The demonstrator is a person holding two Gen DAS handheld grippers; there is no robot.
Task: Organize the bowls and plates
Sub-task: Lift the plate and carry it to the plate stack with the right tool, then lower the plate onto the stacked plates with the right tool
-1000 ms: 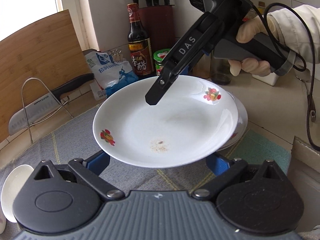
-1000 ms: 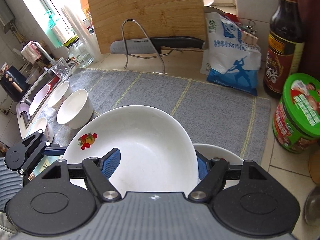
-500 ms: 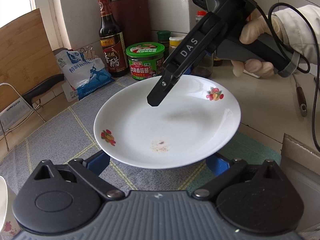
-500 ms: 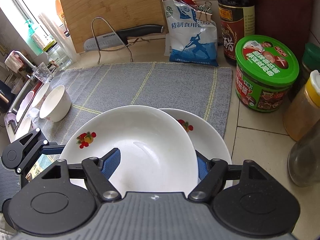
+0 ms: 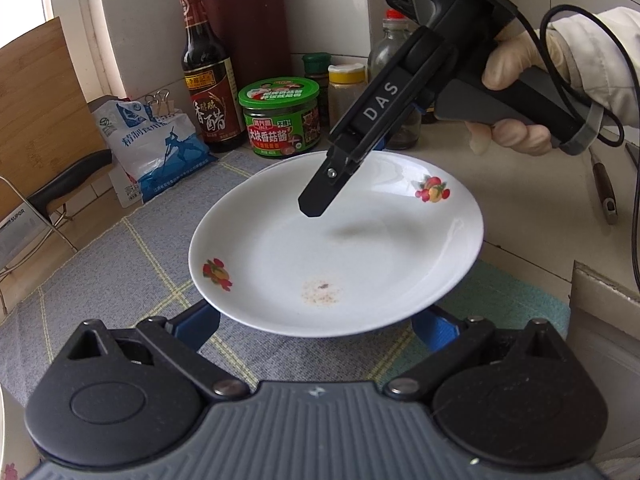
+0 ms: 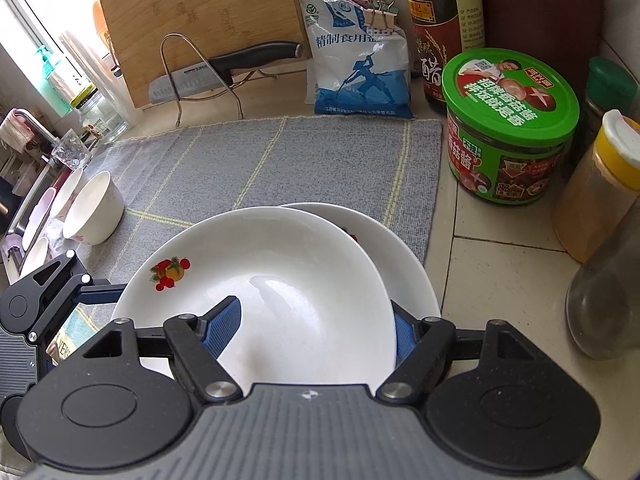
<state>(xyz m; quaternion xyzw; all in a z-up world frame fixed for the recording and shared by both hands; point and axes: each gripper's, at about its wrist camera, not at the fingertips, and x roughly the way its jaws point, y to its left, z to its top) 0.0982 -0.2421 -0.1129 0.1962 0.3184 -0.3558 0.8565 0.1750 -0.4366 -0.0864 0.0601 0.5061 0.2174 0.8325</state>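
A flowered plate (image 6: 280,288), gripped at opposite rims by the half-open left gripper (image 5: 316,320) and right gripper (image 6: 316,332), is held just over a second plate (image 6: 404,256), while several bowls (image 6: 94,212) are left unsorted.

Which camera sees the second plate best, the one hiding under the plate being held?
The right wrist view. There the lower plate peeks out behind the held plate, showing a wide white crescent of rim. The left wrist view shows only a thin sliver of it past the held plate's far edge.
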